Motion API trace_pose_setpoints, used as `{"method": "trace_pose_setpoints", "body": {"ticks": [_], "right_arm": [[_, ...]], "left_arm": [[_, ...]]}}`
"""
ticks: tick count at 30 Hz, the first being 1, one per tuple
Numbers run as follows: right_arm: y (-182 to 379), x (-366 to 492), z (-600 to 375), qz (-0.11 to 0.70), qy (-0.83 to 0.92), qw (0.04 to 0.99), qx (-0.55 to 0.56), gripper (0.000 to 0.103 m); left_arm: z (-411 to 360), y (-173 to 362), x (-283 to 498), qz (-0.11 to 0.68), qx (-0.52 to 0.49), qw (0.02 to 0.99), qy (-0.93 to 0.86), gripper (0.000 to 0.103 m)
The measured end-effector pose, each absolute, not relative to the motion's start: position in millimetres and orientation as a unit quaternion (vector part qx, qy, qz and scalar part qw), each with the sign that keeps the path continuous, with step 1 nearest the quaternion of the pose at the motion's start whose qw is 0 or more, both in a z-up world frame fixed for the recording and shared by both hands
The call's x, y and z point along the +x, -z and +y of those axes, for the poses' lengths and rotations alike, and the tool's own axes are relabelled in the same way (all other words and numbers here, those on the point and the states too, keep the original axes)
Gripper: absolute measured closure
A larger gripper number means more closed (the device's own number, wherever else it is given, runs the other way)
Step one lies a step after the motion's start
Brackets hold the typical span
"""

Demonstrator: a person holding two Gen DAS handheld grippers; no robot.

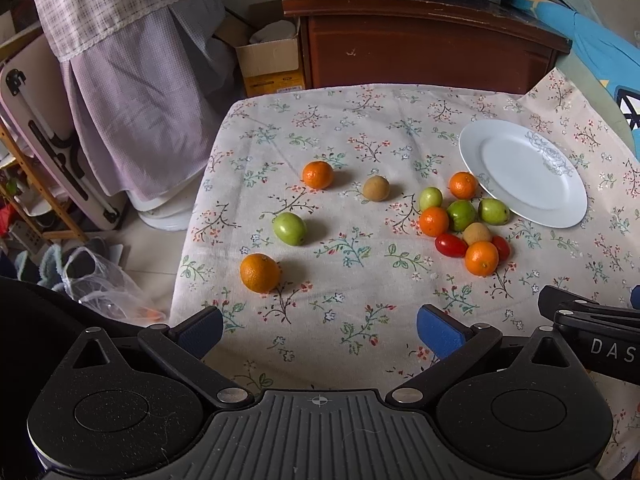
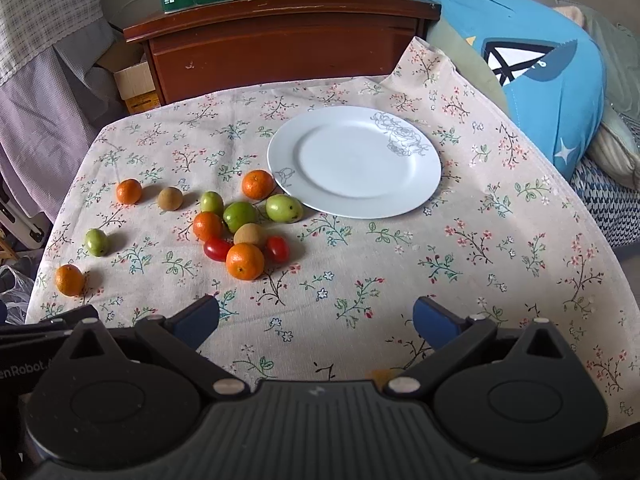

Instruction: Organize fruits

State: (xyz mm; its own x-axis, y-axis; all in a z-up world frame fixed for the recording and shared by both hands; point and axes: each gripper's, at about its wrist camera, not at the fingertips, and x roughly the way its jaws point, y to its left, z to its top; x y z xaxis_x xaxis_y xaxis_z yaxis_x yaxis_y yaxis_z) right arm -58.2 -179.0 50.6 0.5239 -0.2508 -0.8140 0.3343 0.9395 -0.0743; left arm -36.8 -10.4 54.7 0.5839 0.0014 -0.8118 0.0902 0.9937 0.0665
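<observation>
Several fruits lie on a floral tablecloth (image 1: 360, 280). A cluster of oranges, green fruits, brown fruits and two red tomatoes (image 1: 464, 224) lies beside an empty white plate (image 1: 524, 172). Apart to the left lie an orange (image 1: 260, 273), a green fruit (image 1: 289, 229), another orange (image 1: 317, 175) and a brown fruit (image 1: 376, 188). The cluster (image 2: 244, 232) and the plate (image 2: 354, 162) also show in the right wrist view. My left gripper (image 1: 320, 330) is open and empty over the near cloth. My right gripper (image 2: 316, 322) is open and empty, near the table's front.
A dark wooden cabinet (image 1: 420, 44) with green boxes on top stands behind the table. A blue cushion (image 2: 540, 60) lies at the right. Hanging cloth (image 1: 128, 80), a cardboard box (image 1: 268, 60) and a plastic bag (image 1: 108, 288) on the floor are at the left.
</observation>
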Motion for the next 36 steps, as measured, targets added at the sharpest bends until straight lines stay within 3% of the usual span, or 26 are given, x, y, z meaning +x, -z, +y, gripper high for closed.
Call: {"method": "trace_pose_setpoints", "body": {"ticks": [36], "right_arm": [[-51.0,-61.3,-170.0,0.470,0.180,0.863,0.038,0.001]], "left_arm": [[-7.1,-60.0,-40.6,0.465,0.048,0.884,0.025,0.000]]}}
